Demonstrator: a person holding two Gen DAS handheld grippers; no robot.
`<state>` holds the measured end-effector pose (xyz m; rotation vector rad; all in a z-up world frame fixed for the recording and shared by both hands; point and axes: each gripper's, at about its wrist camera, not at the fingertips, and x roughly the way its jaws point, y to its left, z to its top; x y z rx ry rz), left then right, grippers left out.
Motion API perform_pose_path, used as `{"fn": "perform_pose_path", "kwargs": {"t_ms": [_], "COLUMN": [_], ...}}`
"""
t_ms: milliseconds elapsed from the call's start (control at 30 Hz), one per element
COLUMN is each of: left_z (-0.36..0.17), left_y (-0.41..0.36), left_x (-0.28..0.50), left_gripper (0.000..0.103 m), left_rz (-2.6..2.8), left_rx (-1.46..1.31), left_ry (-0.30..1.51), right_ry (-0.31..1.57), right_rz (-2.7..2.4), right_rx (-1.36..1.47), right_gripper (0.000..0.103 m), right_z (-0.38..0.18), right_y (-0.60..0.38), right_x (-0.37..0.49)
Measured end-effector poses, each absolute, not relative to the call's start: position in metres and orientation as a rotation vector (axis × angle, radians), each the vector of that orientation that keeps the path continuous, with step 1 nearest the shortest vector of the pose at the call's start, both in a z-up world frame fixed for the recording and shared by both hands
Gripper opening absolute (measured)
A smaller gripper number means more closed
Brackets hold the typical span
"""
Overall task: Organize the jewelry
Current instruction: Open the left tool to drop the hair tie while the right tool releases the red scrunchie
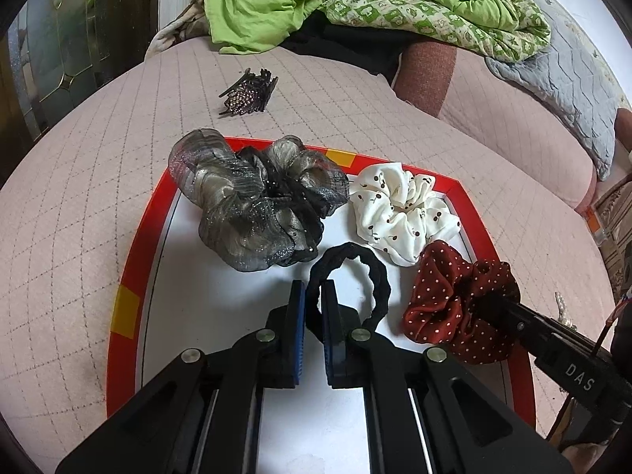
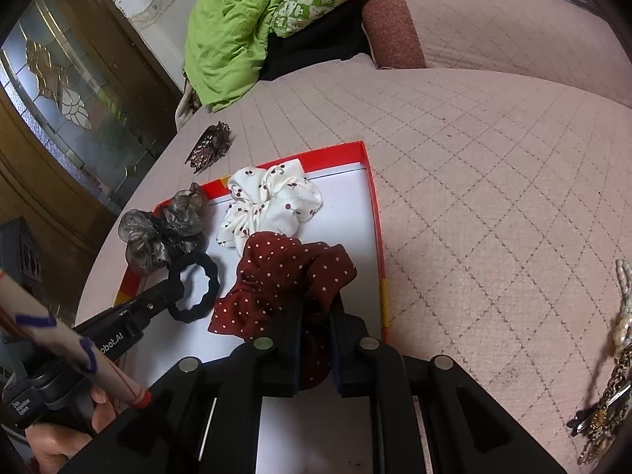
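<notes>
**Two grippers over a red-rimmed tray of hair ties**

Left gripper (image 1: pixel 313 308): fingers nearly closed, pinching the near edge of the black hair tie (image 1: pixel 349 282); angled low over the tray (image 1: pixel 126 284). Right gripper (image 2: pixel 316 330): fingers narrowly apart, clamped on the maroon polka-dot scrunchie (image 2: pixel 282 280). On the tray, left to right: grey organza scrunchie (image 1: pixel 252 197), black tie, white cherry-print scrunchie (image 1: pixel 401 209), maroon scrunchie. Beyond the tray, on the pink quilt (image 1: pixel 79 197): rhinestone claw clip (image 1: pixel 249 91).

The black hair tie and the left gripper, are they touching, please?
Touching: the left wrist view shows the left gripper pinching the black hair tie between its fingers.
</notes>
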<state>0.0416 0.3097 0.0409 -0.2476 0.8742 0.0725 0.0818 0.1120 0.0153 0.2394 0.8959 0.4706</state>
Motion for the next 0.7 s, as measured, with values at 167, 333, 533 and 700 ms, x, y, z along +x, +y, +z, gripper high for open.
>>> {"fn": "perform_pose_path", "kwargs": {"t_ms": [167,333,533,700], "left_z": [0.041,0.043,0.047,0.048], "left_y": [0.311,0.309,0.307,0.305], "left_x": [0.041,0.041,0.039,0.039], "left_gripper": [0.008,0.01,0.03,0.03], "left_rz": [0.077,0.082,0.096,0.097], "left_rx": [-0.242,-0.224,-0.2,-0.189], "left_ry": [0.872,0.864,0.837,0.829], "right_ry": [0.884,0.86,0.842,0.828], "right_rz": [0.472,0.467,0.463,0.459], "right_rx": [0.257,0.257,0.263,0.274], "right_gripper": [0.025,0.026,0.029,0.029], "right_z": [0.019,0.026,0.032,0.035], "right_y": [0.108,0.106,0.102,0.099], "right_x": [0.081,0.078,0.076,0.075]}}
